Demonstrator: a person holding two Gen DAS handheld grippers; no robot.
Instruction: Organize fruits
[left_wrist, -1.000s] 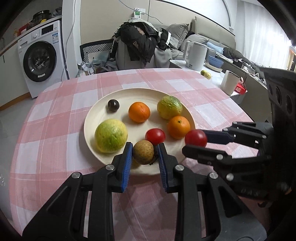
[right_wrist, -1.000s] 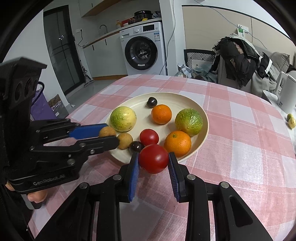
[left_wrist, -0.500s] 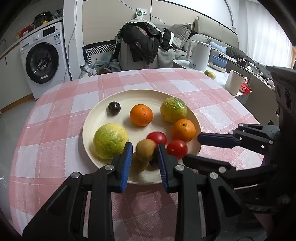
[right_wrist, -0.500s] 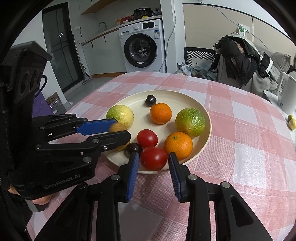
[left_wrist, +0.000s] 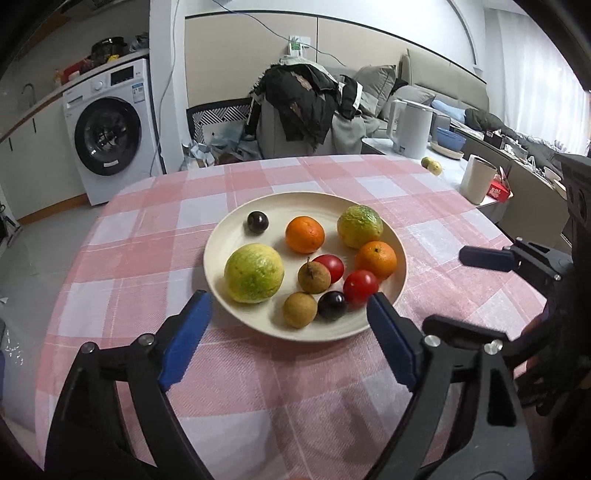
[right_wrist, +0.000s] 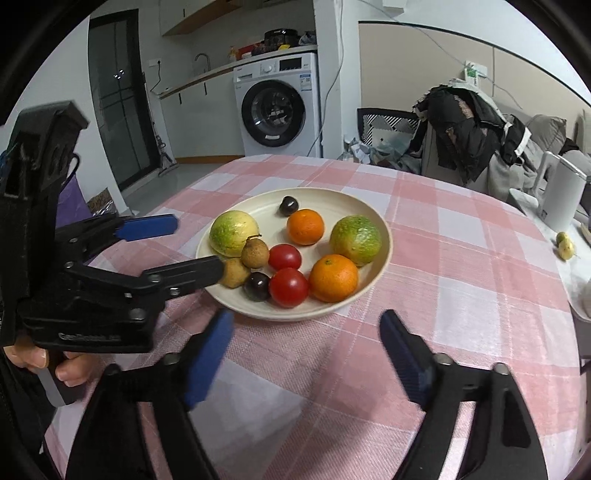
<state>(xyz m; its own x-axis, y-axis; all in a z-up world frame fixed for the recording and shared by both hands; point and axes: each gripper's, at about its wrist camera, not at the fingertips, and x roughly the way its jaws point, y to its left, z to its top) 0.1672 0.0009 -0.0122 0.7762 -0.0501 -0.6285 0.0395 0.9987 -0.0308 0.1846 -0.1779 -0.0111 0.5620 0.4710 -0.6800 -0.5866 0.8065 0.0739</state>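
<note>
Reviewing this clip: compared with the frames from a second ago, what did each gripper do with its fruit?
Both let go. The left gripper dropped its small brown fruit onto the plate; the right gripper carried its red tomato from beside the rim onto the plate and released it. Both jaws are opening with nothing between them, pulled back short of the plate. The oranges, green fruits and dark plums stayed put.

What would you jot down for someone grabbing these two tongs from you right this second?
Left tongs: jaws opening, nothing between them.
Right tongs: jaws opening, also empty, just short of the plate.
On the plate: two green-yellow citrus, two oranges, two tomatoes, two brown fruits, two dark plums.
Done: all fruit on the table sits on the plate.
Left: two small yellow fruits lie on the side counter; possibly fetch them.
</note>
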